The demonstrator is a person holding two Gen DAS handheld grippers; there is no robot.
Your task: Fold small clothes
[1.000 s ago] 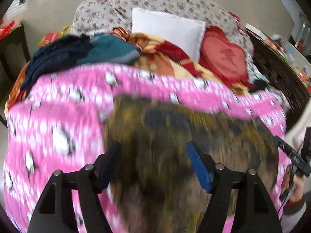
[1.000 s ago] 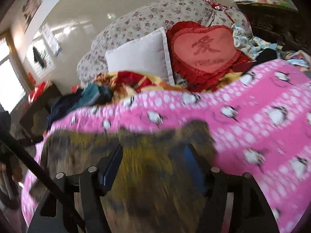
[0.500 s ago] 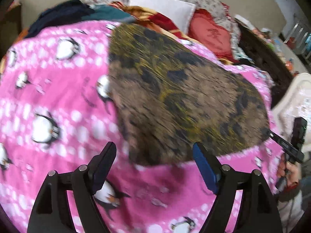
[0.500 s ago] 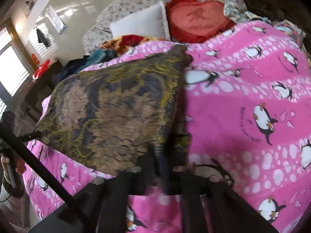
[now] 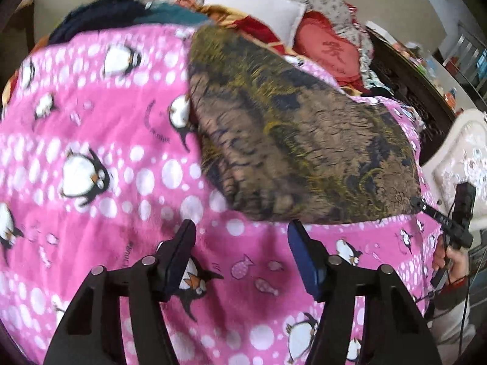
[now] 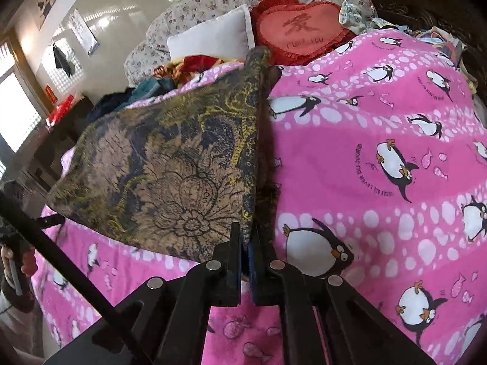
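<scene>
With the right gripper (image 6: 246,240) seemingly clamping the brown garment (image 6: 170,176) corner, the closing, empty left gripper (image 5: 240,243) should bite the hem at twelve o'clock.

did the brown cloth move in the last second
Yes. The brown cloth lay blurred right under the left gripper; now it lies flat on the pink blanket ahead of it, toward the white pillow.

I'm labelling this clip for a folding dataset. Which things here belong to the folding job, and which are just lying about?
Part of the job:
- brown patterned garment
- right gripper, shut on its near corner
- left gripper, jaws closing, nothing between them
- pink penguin blanket, the folding surface

Lying about:
- red heart cushion
- white pillow
- dark clothes heap
</scene>
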